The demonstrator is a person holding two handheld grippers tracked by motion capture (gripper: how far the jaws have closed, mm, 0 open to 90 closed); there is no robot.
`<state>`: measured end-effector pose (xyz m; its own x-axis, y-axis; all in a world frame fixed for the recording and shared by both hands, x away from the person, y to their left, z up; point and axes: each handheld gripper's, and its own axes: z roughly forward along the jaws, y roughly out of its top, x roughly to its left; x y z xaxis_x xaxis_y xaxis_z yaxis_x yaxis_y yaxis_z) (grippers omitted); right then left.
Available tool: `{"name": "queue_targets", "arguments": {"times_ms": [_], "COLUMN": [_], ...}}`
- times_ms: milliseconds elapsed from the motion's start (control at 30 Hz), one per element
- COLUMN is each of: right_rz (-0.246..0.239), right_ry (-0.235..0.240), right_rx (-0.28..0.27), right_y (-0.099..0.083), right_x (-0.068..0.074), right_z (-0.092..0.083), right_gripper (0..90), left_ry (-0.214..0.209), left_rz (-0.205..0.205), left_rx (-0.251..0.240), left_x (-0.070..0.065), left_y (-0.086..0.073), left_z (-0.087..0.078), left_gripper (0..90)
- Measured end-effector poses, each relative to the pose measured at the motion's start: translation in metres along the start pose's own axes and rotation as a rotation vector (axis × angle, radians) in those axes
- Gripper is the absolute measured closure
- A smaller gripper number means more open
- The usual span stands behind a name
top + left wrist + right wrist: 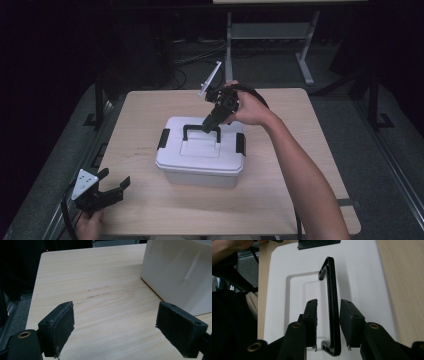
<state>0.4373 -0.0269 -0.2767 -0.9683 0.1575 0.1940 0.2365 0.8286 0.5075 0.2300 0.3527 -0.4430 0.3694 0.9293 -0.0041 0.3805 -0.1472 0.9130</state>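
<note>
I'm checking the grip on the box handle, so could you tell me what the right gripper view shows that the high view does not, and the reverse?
The right gripper view alone shows the gaps: the black handle stands between the right gripper pads, with white lid visible on either side, so the pads do not press it.

The high view alone shows the left gripper, open at the table's near left corner, away from the box, and both side latches.

Both show the white box with its handle raised and the right gripper at it.

A light wooden table is carrying a white lidded box, sitting near its middle.
</note>
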Motion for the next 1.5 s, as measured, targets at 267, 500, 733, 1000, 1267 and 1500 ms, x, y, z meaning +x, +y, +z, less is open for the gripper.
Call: {"name": "queue_targets", "arguments": {"times_ms": [267,500,733,1000,1267,1500], "right_rz": [0.012,0.034,0.051,0.070,0.092,0.111], "right_ry": [-0.016,-0.031,-0.044,-0.051,-0.054,-0.063], "right_rx": [-0.026,-0.043,-0.048,-0.065,-0.069,-0.083], "right_y": [-0.010,-0.023,-0.031,-0.043,-0.055,-0.064], "right_x": [0.001,0.002,0.003,0.004,0.005,0.006], "right_z": [-0.012,-0.018,-0.024,-0.030,-0.035,-0.040], "right_gripper": [59.5,55.0,53.6,50.8,47.8,45.4], "left_ry": [-0.003,-0.004,0.001,0.001,0.001,0.001], "left_rz": [0.002,0.006,0.006,0.006,-0.001,0.006], "left_rx": [0.001,0.004,0.005,0.005,0.003,0.006], "left_x": [-0.001,-0.002,-0.002,-0.001,-0.001,-0.002], "left_y": [0.000,0.000,0.000,0.000,-0.001,0.000], "left_z": [0.001,0.001,0.001,0.002,0.001,0.002], "left_gripper": [14.1,14.1,14.1,14.1,14.1,14.1]}}
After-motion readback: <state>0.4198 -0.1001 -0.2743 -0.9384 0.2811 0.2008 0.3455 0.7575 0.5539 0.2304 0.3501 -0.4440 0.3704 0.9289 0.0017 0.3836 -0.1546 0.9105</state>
